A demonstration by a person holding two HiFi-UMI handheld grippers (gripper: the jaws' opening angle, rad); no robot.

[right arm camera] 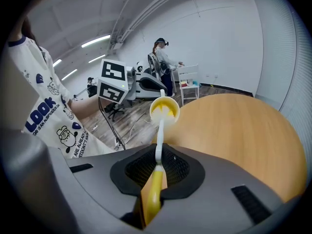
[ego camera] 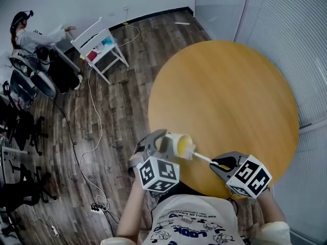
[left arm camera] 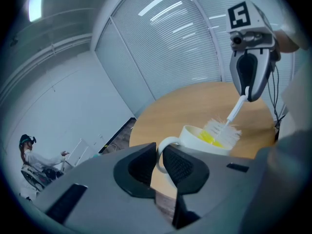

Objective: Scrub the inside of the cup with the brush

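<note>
A white cup with a yellow inside is held on its side in the air over the near edge of the round table. My left gripper is shut on the cup's handle. My right gripper is shut on the yellow handle of a brush. The brush's white stem runs left to the cup's mouth. Its white bristles sit inside the rim of the cup. In the right gripper view the cup faces me, with the brush head inside.
The wooden table is bare. A white chair stands on the plank floor at the far left. A seated person is near office chairs. Cables trail across the floor to a power strip. Window blinds line the right.
</note>
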